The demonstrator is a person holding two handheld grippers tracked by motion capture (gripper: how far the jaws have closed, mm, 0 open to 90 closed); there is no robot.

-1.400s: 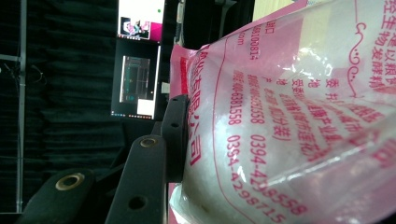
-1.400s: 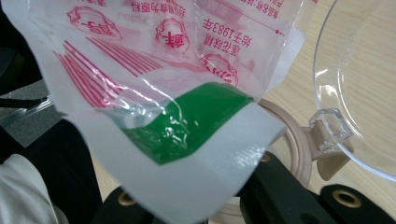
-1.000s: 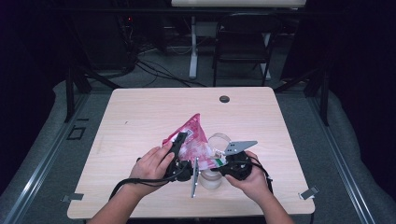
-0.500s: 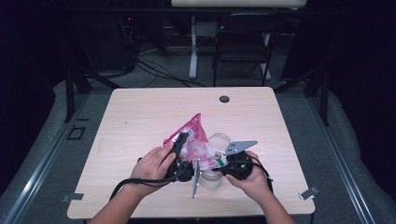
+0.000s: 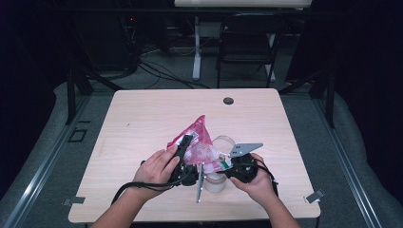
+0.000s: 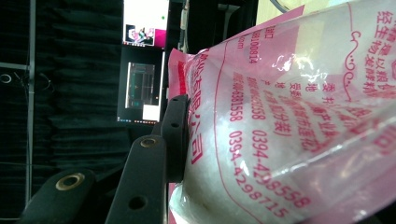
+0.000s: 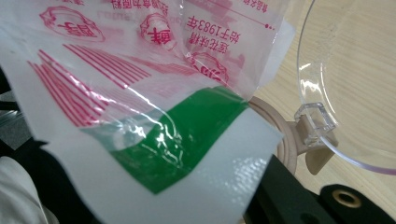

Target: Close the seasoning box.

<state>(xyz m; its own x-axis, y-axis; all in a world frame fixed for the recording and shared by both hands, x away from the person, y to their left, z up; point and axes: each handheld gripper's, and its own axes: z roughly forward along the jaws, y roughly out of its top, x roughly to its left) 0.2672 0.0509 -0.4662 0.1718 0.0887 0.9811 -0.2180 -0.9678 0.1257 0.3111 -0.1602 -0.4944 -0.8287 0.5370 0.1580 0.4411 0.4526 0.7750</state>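
A pink-printed plastic bag (image 5: 198, 141) of white grains is held up over the table's near middle. My left gripper (image 5: 184, 148) is shut on the bag's body; in the left gripper view one black finger (image 6: 173, 133) presses against the bulging bag (image 6: 289, 121), and the other jaw is hidden behind it. My right gripper (image 5: 227, 164) is shut on the bag's green-and-white edge (image 7: 187, 140). Below the bag stands a clear round container (image 5: 215, 183) with a beige rim (image 7: 286, 142) and its clear hinged lid (image 7: 348, 84) swung open.
The wooden table (image 5: 142, 118) has bare room at the left and back. A small dark disc (image 5: 228, 100) lies near its far edge. A black chair (image 5: 247, 45) and cables stand beyond the table. Grey plates (image 5: 244, 148) stick out from the grippers.
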